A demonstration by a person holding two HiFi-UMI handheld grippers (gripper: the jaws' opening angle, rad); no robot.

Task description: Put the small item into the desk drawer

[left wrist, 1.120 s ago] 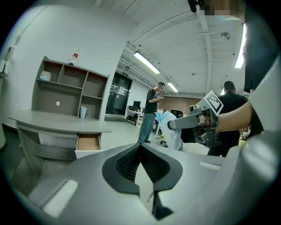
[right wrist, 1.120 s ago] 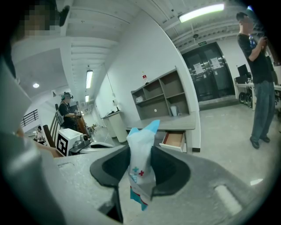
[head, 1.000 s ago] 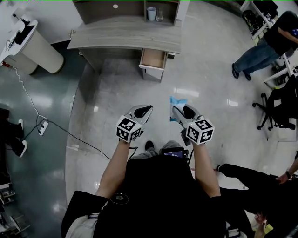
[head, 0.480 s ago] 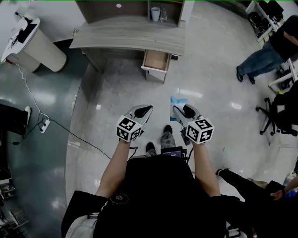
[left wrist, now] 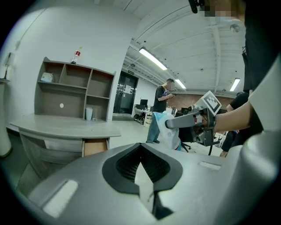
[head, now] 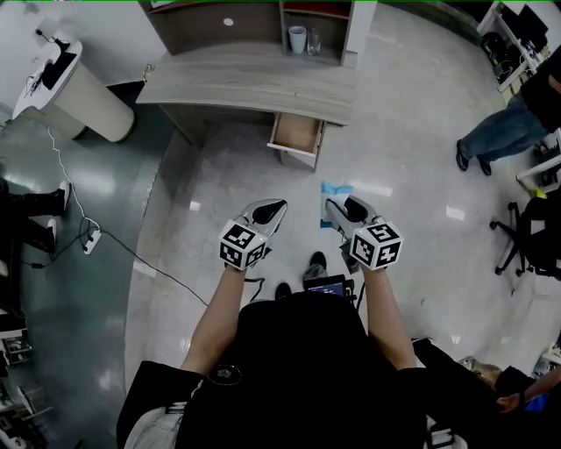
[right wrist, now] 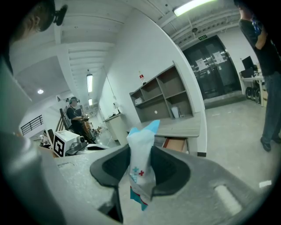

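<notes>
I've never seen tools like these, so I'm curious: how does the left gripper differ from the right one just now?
The right gripper clamps a small white-and-blue packet between its jaws; the left gripper holds nothing. The left gripper's jaws are drawn together, while the right gripper's are kept apart by the packet. Both are grey and point toward the desk with its open drawer.

glossy pale floor (head: 412, 131), grey desk (head: 254, 83) with shelf unit (head: 202, 22), black office chair (head: 530, 241), ceiling strip lights (left wrist: 153, 58)
</notes>
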